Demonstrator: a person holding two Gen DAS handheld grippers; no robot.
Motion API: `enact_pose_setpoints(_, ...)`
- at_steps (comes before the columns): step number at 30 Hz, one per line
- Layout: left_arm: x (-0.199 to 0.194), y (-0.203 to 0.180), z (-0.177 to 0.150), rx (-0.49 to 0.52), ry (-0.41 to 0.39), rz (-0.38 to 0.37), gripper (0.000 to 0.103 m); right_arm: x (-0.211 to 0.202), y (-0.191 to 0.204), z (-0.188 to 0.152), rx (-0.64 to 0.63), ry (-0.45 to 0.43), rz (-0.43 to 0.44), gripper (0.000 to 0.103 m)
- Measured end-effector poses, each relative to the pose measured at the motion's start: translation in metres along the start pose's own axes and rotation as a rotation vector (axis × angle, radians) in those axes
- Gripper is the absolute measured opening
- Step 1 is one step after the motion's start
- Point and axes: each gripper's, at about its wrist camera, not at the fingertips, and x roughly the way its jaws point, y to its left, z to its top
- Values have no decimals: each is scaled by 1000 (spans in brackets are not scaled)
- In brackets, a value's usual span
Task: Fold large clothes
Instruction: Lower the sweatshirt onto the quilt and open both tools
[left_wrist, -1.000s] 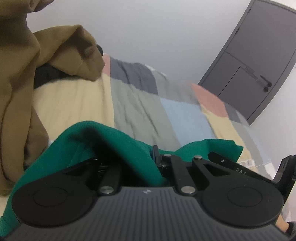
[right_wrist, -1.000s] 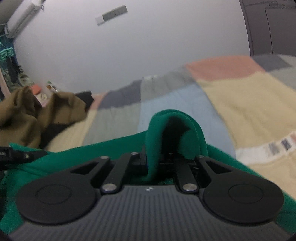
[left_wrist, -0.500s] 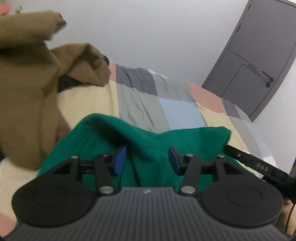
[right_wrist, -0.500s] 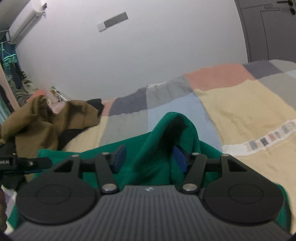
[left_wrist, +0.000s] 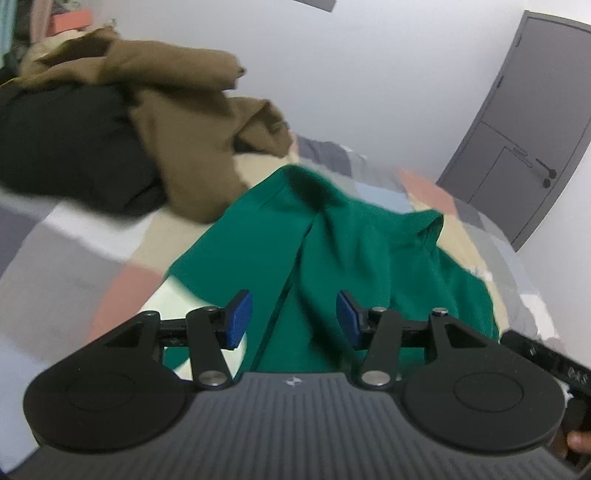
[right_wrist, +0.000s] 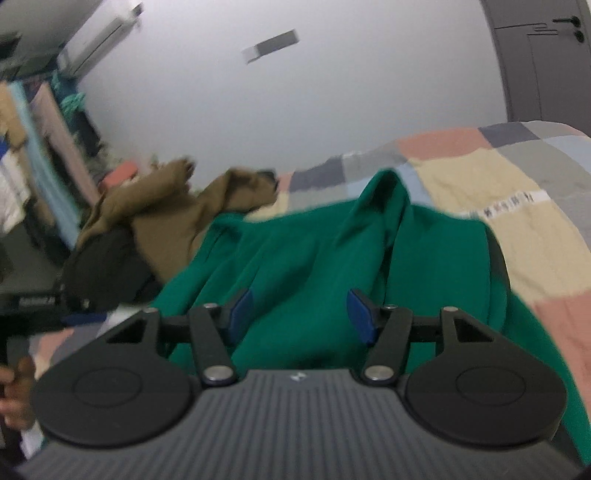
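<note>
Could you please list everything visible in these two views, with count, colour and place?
Garment: one, green, spread rumpled on the bed in front of both claws.
Clothes: one heap, brown over black, on the bed to the left beyond the green garment.
Bedspread: one, patchwork of yellow, pink, grey and pale blue, under the garments.
Door: one, grey, in the wall at right.
Air conditioner: one, white, high on the wall at left.
Hanging clothes: several, mixed colours, far left, blurred.
Left claw: one, black with blue pads, open, above the green garment.
Right claw: one, black with blue pads, open, above the green garment.
Hand: one, at the lower left edge.
</note>
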Motion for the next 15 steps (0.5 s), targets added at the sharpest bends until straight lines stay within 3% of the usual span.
enact_pose_setpoints(8,-52,30,-65,-26,-14,74,58,-43,39,-77,-74,205,32,59)
enact_pose_setpoints(15,-54,59,-100,-56,21,138,61,-38,60,-135,-154,354,41,61)
